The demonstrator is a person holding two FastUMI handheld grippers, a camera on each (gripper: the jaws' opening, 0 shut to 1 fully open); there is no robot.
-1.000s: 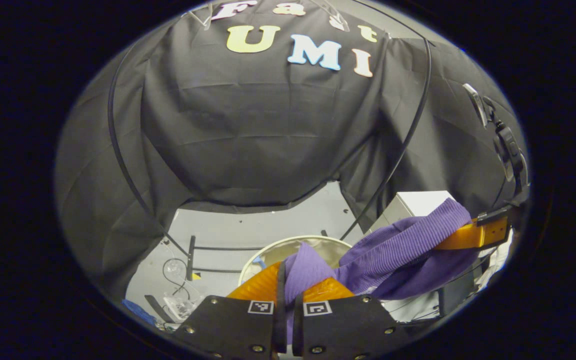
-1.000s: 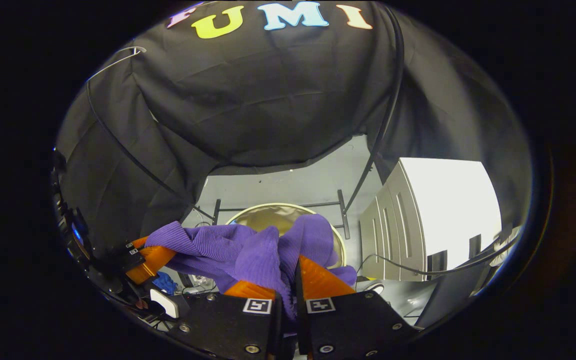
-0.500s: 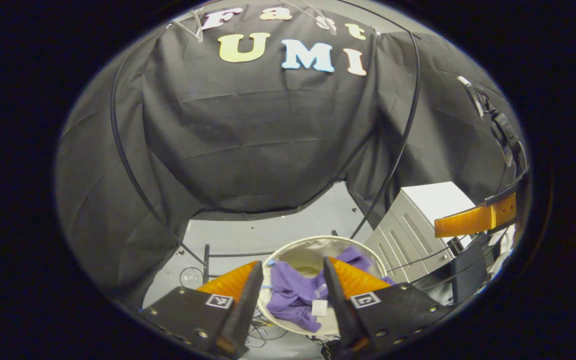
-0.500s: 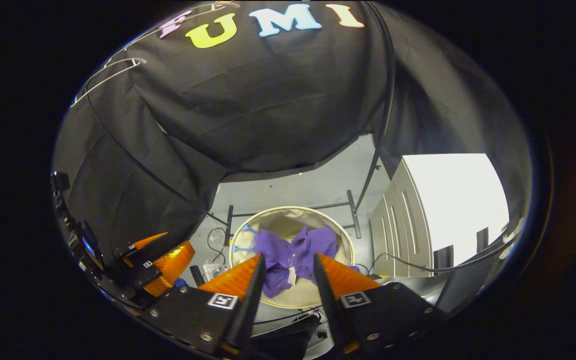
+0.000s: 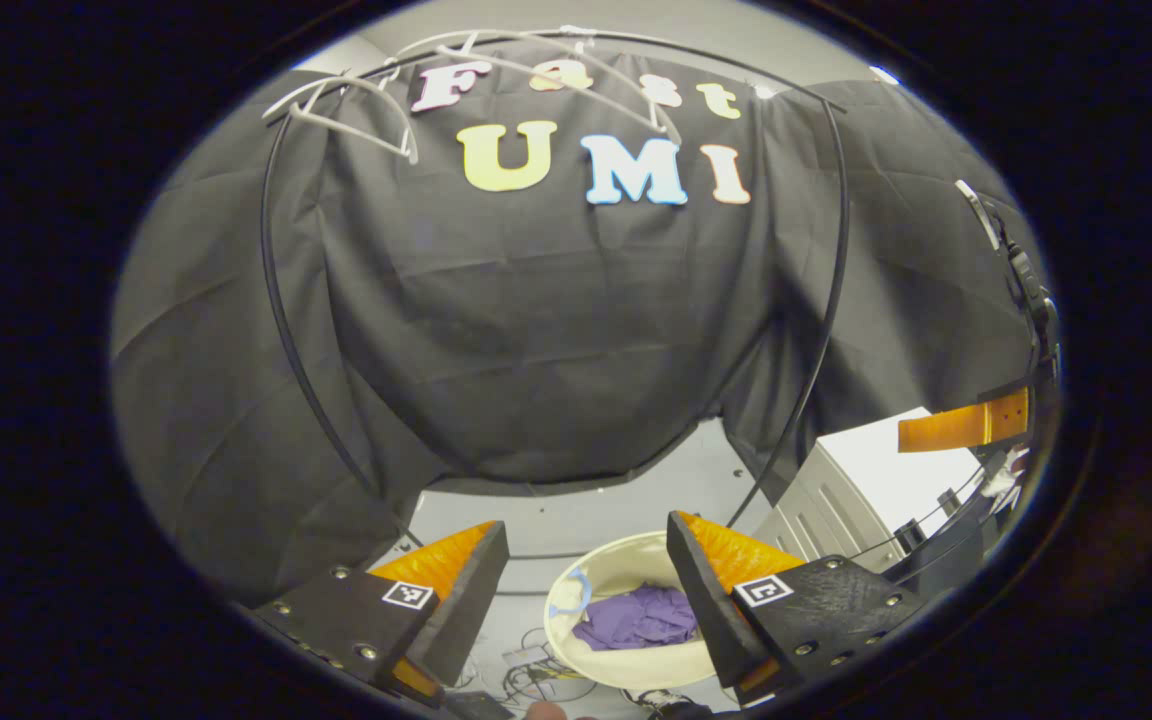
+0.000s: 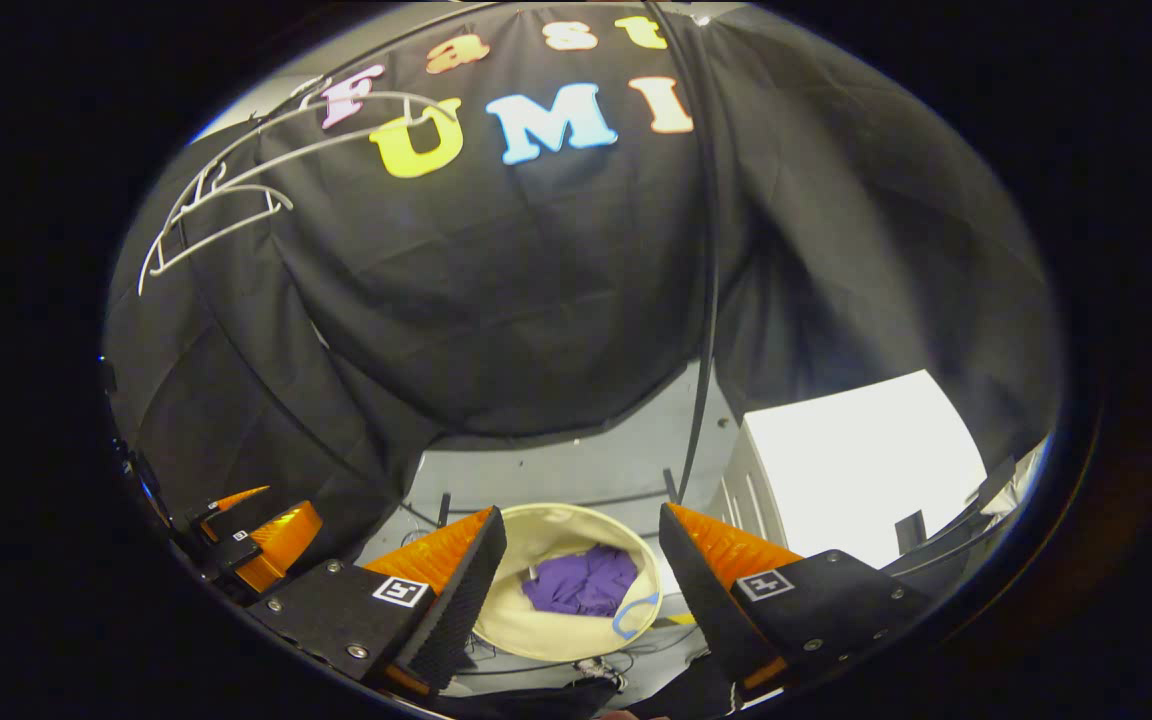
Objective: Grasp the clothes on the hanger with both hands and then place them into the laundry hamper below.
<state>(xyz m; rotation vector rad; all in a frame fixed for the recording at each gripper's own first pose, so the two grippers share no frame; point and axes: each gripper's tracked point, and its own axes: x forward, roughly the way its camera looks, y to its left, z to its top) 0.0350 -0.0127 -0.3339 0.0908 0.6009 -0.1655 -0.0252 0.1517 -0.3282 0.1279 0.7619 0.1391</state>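
Note:
The purple garment lies crumpled inside the round cream laundry hamper on the floor; in the right gripper view the garment sits in the hamper too. My left gripper is open above the hamper, nothing between its orange fingers. My right gripper is open as well, also above the hamper. The right gripper's orange finger shows at the right edge of the left gripper view. The left gripper's orange fingers show at the lower left of the right gripper view. White bare hangers hang on the rail at the top.
A black rail frame arches over the hamper, with its floor bar behind it. A white cabinet stands to the right of the hamper. Cables lie on the grey floor beside the hamper.
Both grippers opened and let go of the purple garment, which dropped into the hamper. Both grippers have since risen, so the hamper looks smaller and the hangers come into view.

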